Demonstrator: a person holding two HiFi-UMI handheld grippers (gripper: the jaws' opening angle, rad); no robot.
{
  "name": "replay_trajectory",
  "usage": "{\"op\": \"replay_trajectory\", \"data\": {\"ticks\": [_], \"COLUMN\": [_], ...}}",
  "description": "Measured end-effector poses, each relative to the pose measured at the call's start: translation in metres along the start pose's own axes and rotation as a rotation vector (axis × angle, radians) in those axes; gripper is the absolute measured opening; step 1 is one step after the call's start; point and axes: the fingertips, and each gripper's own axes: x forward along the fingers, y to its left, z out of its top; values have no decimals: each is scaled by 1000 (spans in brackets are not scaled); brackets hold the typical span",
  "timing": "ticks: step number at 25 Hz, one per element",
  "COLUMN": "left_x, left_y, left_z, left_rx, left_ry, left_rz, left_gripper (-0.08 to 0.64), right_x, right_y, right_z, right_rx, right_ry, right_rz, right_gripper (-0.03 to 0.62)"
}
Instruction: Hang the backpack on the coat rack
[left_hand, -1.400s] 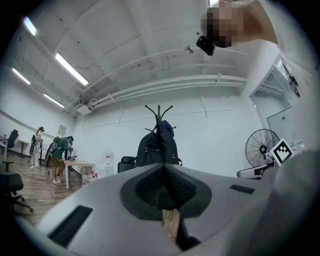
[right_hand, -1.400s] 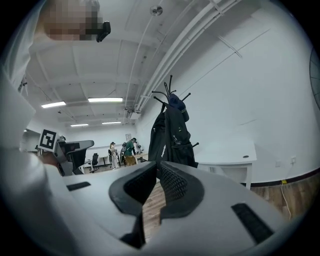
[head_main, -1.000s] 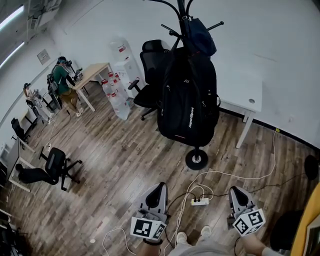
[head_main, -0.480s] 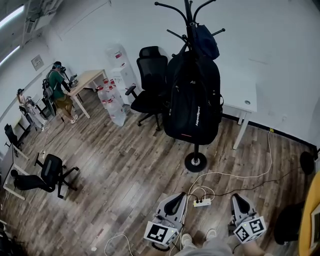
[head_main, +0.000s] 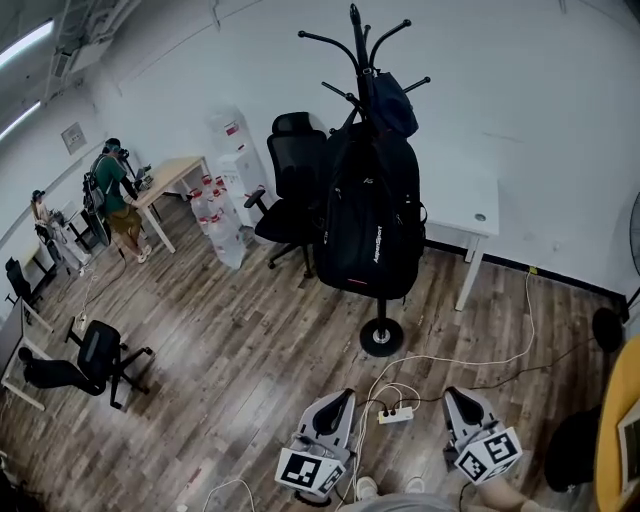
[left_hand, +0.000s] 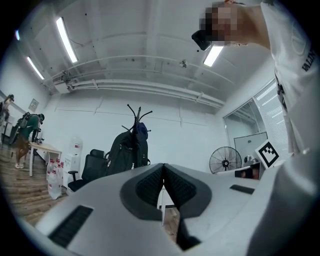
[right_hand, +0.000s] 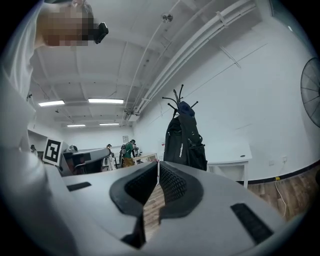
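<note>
Backpack (head_main: 372, 225) hung on coat rack (head_main: 362, 60), far centre, w/ chair (head_main: 290, 180) just left & desk (head_main: 472, 208) edge just right. Near: left gripper (head_main: 343, 396) shut, empty; right gripper (head_main: 452, 393) closing to a slit, empty. Wood floor (head_main: 230, 330) wide open left.

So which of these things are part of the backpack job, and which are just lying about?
For the job: black backpack, coat rack it hangs on.
Just lying about: black office chair, white table, power strip, water bottles.
</note>
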Motion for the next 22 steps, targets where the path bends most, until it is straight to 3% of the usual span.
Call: {"op": "replay_trajectory", "data": {"ticks": [11,22], "left_x": [20,13], "left_y": [-39,-42], "left_z": [7,2], "left_rx": [16,20], "left_ry": [-8,10], "left_rz": [-17,-1], "left_gripper": [9,8], "right_x": [-22,-22], "right_y": [-14,-7], "right_z": [9,7], "right_rx": [-8,-23], "right_ry": [1,15], "right_rz": [13,46], "right_gripper": [15,14]}}
